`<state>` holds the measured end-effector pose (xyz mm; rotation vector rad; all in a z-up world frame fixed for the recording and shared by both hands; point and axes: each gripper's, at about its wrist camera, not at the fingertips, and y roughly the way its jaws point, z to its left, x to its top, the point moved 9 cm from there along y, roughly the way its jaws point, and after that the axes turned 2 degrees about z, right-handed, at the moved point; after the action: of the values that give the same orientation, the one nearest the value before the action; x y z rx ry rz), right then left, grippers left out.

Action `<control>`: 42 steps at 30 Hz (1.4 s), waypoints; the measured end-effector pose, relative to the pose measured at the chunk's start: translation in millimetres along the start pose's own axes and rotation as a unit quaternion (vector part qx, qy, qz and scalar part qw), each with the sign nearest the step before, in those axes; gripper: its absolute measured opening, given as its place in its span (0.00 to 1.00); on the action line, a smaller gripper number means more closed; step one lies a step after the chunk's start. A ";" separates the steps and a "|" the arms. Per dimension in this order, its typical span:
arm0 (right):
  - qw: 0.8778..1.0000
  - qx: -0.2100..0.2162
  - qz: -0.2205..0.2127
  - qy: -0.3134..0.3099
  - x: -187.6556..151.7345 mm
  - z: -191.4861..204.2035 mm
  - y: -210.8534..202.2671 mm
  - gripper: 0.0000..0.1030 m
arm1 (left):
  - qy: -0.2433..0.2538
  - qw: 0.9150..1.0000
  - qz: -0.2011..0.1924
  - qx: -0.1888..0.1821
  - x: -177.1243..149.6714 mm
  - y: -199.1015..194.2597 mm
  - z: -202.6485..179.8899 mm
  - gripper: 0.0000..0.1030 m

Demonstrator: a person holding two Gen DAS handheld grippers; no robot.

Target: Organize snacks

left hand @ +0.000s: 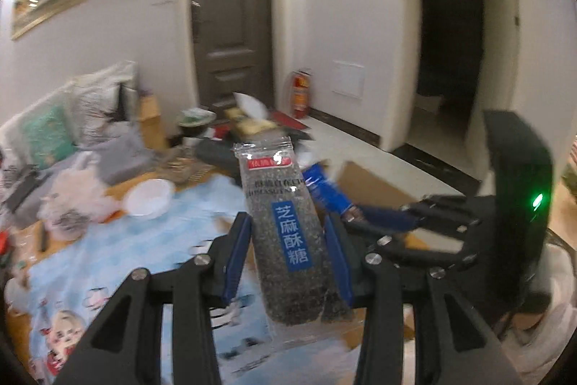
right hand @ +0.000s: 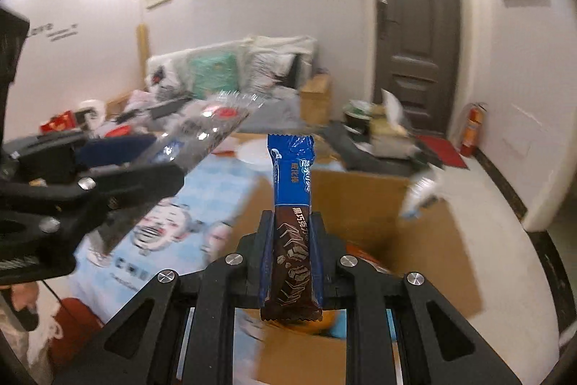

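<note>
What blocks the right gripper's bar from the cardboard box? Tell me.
Nothing visible. The right gripper holds the bar upright, with the open cardboard box right beyond and below it. The left gripper, gripping the sesame pack, is off to the left.

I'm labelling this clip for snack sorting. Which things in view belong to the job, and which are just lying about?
Job:
clear black sesame candy packet in left gripper
blue-and-brown chocolate bar in right gripper
open cardboard box

Lying about:
white bowl
red fire extinguisher
teal cushion
</note>
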<state>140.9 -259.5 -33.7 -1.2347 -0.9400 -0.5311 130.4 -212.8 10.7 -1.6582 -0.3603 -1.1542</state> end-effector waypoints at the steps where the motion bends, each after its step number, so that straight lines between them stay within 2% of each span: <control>1: 1.000 -0.007 0.012 0.005 -7.1 -14.8 4.0 0.13 | -0.001 1.000 0.009 -0.013 2.2 11.3 -9.5 0.38; 4: 0.999 -0.017 0.040 0.014 -24.6 -40.6 17.9 0.13 | 0.000 0.999 0.045 -0.030 0.2 48.9 -30.1 0.38; 9: 0.997 -0.023 0.073 0.021 -42.5 -68.9 41.6 0.13 | -0.017 0.994 0.101 -0.027 -14.9 94.2 -29.2 0.38; 15: 0.995 -0.022 0.099 0.018 -51.5 -85.6 64.6 0.14 | -0.032 0.991 0.129 -0.015 -27.0 123.9 -15.8 0.38; 21: 0.994 -0.022 0.102 0.022 -51.2 -85.4 70.3 0.15 | -0.030 0.992 0.123 -0.015 -24.7 123.7 -11.3 0.39; 23: 0.994 -0.022 0.100 0.023 -51.5 -84.6 66.7 0.16 | -0.029 0.993 0.117 -0.013 -23.7 120.3 -9.0 0.42; 25: 0.995 -0.022 0.096 0.024 -51.5 -81.8 60.3 0.19 | -0.030 0.994 0.106 -0.010 -21.6 113.4 -5.1 0.52; 27: 0.996 -0.020 0.088 0.024 -48.7 -80.3 54.9 0.23 | -0.031 0.995 0.091 -0.006 -18.5 104.6 -1.5 0.57; 29: 0.997 -0.013 0.074 0.021 -44.6 -75.7 47.2 0.25 | -0.033 0.997 0.067 0.003 -13.5 88.8 3.5 0.66; 31: 0.998 -0.008 0.057 0.016 -39.1 -70.1 39.5 0.33 | -0.032 0.999 0.028 0.024 -7.5 67.3 10.6 0.86; 33: 1.000 -0.005 0.030 0.009 -31.5 -62.8 28.1 0.56 | -0.029 0.999 -0.006 0.046 -3.9 47.2 16.0 0.87; 35: 1.000 0.001 -0.008 -0.001 -21.6 -53.0 13.0 0.62 | -0.037 0.996 -0.034 0.068 -4.1 24.7 25.5 0.92; 36: 1.000 0.008 -0.028 -0.008 -16.6 -45.7 4.0 0.64 | -0.044 0.995 -0.046 0.082 -5.1 15.4 31.0 0.99; 37: 0.999 0.012 -0.039 -0.014 -12.7 -41.0 -0.5 0.67 | -0.054 0.991 -0.062 0.104 -7.1 3.6 38.3 0.99; 39: 0.996 0.005 -0.084 -0.027 -3.1 -29.3 -18.3 0.91 | -0.068 0.983 -0.087 0.149 -14.4 -17.2 51.7 1.00; 41: 0.990 0.001 -0.133 -0.037 3.3 -18.3 -36.7 1.00 | -0.092 0.974 -0.095 0.184 -25.9 -32.7 67.2 1.00; 42: 0.987 0.001 -0.158 -0.042 5.0 -11.8 -45.5 1.00 | -0.103 0.971 -0.095 0.191 -30.7 -36.4 73.2 1.00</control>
<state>111.6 -282.9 -4.9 -1.1182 -1.2168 -0.7306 126.9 -125.6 6.3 -1.4233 -0.8369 -0.9756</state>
